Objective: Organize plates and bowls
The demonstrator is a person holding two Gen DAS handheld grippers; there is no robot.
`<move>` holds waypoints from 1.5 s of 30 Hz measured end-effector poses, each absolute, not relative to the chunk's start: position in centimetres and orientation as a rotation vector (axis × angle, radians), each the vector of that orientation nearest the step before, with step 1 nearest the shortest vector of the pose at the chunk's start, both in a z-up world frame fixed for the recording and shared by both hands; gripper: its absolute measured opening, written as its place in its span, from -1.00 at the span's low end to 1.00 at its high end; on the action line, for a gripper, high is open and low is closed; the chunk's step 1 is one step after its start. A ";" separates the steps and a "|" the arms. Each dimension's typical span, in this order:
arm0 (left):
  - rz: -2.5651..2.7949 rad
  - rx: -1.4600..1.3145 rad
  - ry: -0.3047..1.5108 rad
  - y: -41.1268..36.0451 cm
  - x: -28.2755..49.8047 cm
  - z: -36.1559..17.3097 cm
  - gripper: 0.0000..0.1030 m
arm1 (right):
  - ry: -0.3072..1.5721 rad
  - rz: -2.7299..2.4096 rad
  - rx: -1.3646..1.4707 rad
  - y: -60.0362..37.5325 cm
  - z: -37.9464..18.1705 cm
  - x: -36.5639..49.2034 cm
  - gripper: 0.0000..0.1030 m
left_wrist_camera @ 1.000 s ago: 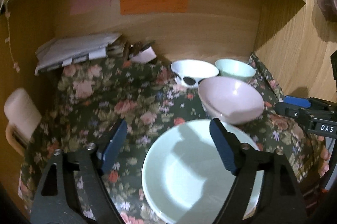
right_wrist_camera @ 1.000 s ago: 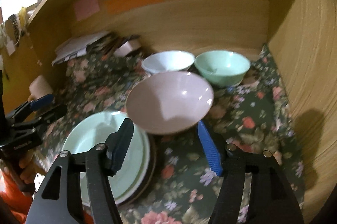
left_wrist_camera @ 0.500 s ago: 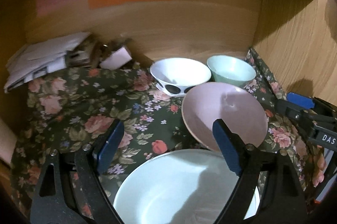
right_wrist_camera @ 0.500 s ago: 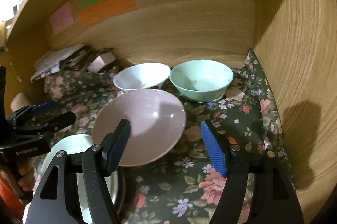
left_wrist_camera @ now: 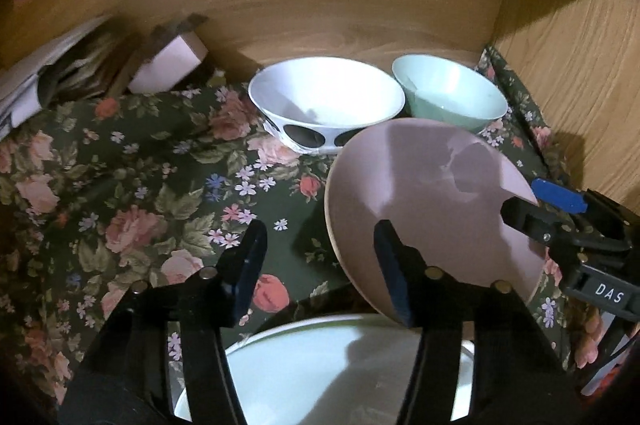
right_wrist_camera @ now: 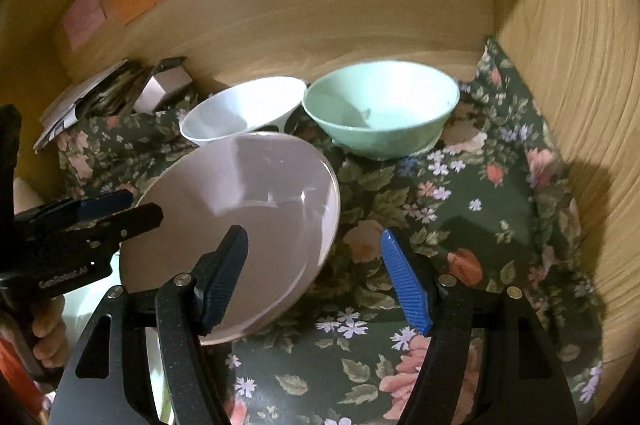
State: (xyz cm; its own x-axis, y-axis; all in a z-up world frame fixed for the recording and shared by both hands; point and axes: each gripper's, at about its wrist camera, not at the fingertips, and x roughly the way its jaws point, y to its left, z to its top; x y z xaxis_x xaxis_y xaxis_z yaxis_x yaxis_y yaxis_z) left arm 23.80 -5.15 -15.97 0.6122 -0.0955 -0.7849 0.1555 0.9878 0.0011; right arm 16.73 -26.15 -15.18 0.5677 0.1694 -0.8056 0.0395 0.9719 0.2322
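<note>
On the left, our left gripper (left_wrist_camera: pixel 320 269) has its jaws closing at a middling gap. The near-left rim of the pink bowl (left_wrist_camera: pixel 420 193) sits between them, with no pad on it yet. The bowl is tilted mid-scene, apparently propped on the plate (left_wrist_camera: pixel 320 365) nearest us, in front of the white bowl (left_wrist_camera: pixel 324 93). On the right, our right gripper (right_wrist_camera: pixel 312 277) is closing too, half-wide, astride the bowl's right rim without pressing. We judge that the danger is uneven pinching. If one side bites first, the slick bowl could pivot, skid off the plate or knock the white bowl.
</note>
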 end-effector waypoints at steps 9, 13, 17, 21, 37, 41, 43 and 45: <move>-0.195 0.077 0.961 -6.2 24.7 -17.3 -0.30 | 1.011 0.109 0.252 -25.8 -16.1 17.1 -0.24; -0.212 0.073 0.978 -6.4 24.9 -17.8 -0.52 | 1.026 0.113 0.263 -25.7 -16.6 17.3 -0.29; -0.215 0.088 0.969 -6.9 24.8 -17.8 -0.58 | 1.035 0.128 0.264 -25.4 -16.8 17.5 -0.47; -0.214 0.096 0.964 -7.1 24.9 -17.8 -0.59 | 1.028 0.110 0.239 -25.0 -16.6 17.3 -0.49; -0.225 0.087 0.898 -7.2 23.1 -15.6 -0.59 | 0.962 0.098 0.243 -24.7 -13.3 16.0 -0.49; -0.223 0.075 0.870 -6.8 22.3 -14.6 -0.59 | 0.937 0.108 0.233 -24.2 -12.3 15.7 -0.49; -0.221 0.069 0.854 -6.6 21.8 -14.0 -0.59 | 0.926 0.115 0.226 -23.9 -11.8 15.6 -0.49; -0.218 0.064 0.842 -6.4 21.4 -13.6 -0.59 | 0.916 0.121 0.218 -23.4 -11.4 15.5 -0.49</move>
